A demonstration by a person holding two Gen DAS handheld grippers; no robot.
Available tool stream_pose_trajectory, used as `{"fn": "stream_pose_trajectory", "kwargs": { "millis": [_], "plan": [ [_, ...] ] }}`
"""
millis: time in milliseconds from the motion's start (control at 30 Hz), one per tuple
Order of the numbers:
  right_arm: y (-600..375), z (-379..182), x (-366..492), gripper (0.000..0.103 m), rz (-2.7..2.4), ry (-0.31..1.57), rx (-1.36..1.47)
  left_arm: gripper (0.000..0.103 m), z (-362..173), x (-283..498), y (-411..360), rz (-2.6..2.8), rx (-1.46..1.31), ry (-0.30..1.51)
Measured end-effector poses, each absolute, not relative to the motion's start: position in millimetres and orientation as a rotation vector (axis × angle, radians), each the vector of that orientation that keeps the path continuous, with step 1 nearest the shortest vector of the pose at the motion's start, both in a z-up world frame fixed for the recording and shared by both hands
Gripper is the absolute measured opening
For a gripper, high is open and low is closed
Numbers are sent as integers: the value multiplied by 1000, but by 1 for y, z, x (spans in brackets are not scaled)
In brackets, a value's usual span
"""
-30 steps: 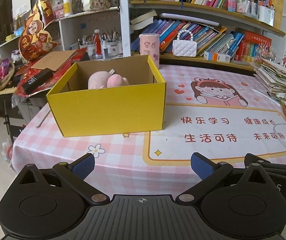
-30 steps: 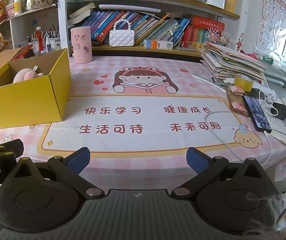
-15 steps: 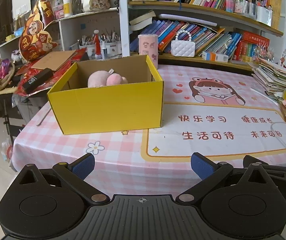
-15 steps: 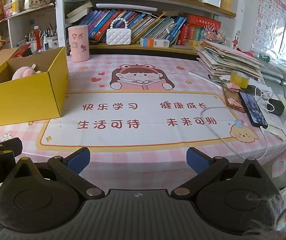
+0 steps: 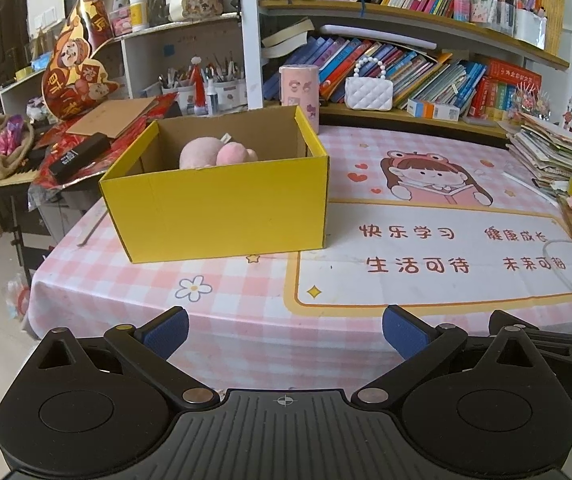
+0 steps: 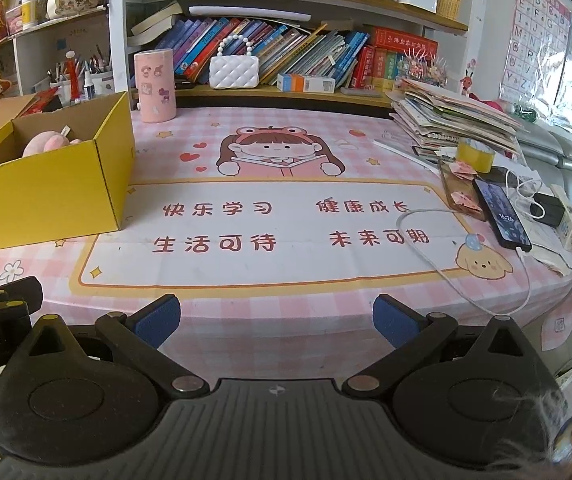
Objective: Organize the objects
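Both hand-held grippers, left (image 5: 285, 330) and right (image 6: 275, 316), hang spread and empty. Pink plush toy (image 5: 215, 154) sits in the yellow box (image 5: 221, 204) at ten o'clock; sorting looks finished, or needs another target.

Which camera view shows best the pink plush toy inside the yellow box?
The left wrist view. There the box is close and near the centre, so the plush toy shows over the front wall. In the right wrist view the box sits at the left edge and the toy looks smaller.
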State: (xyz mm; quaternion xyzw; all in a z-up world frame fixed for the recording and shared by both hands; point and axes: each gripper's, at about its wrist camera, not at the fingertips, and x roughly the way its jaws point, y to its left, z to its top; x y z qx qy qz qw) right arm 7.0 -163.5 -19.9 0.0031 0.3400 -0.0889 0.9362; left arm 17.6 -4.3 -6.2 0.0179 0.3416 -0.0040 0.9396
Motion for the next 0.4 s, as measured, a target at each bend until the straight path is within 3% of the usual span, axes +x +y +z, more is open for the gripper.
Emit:
{"fn": "stream_pose_trajectory", "kwargs": {
  "millis": [400],
  "plan": [
    [-164, -24, 14, 103, -179, 712, 9, 103, -9, 25, -6, -3, 32, 723]
  ]
}}
